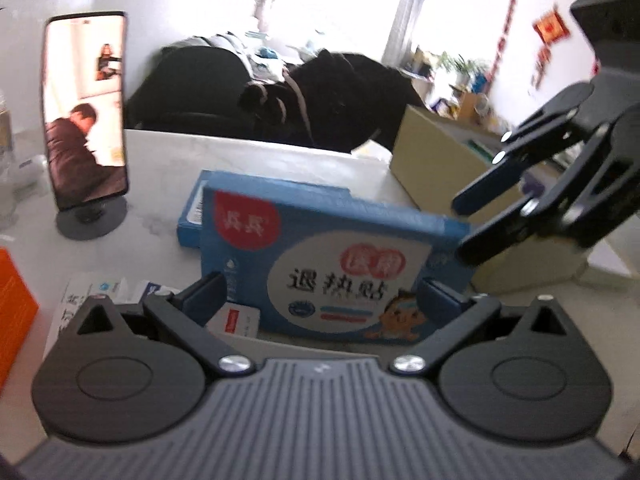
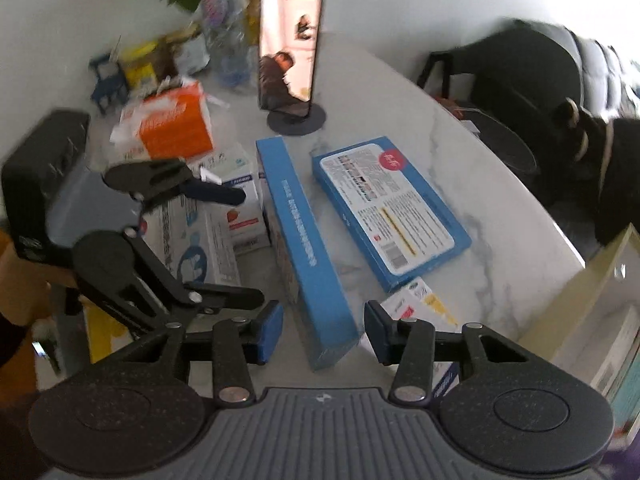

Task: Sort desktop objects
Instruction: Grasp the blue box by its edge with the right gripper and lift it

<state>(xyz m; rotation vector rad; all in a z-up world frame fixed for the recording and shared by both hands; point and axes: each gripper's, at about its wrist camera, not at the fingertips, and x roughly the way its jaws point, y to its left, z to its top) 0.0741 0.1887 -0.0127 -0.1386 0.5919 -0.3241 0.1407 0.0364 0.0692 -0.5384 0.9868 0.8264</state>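
A blue fever-patch box [image 1: 332, 272] stands on its long edge on the white marble table [image 1: 248, 160]. My left gripper [image 1: 320, 300] is open just in front of it, its fingers wide apart. In the right wrist view the same box [image 2: 308, 248] shows edge-on, and my right gripper [image 2: 323, 330] is open with its pads either side of the near end, not touching. A second blue box [image 2: 388, 208] lies flat, label up, just right of it. The left gripper [image 2: 236, 240] appears at left, the right gripper [image 1: 460, 224] at the upright box's right end.
A phone on a round stand [image 2: 290, 56] plays video at the back. Small medicine boxes [image 2: 224, 224], an orange box [image 2: 176, 124], a bottle [image 2: 224, 28] and clutter lie at left. A cardboard box [image 1: 444, 164] sits at right. A dark chair with clothing [image 1: 280, 96] is behind the table.
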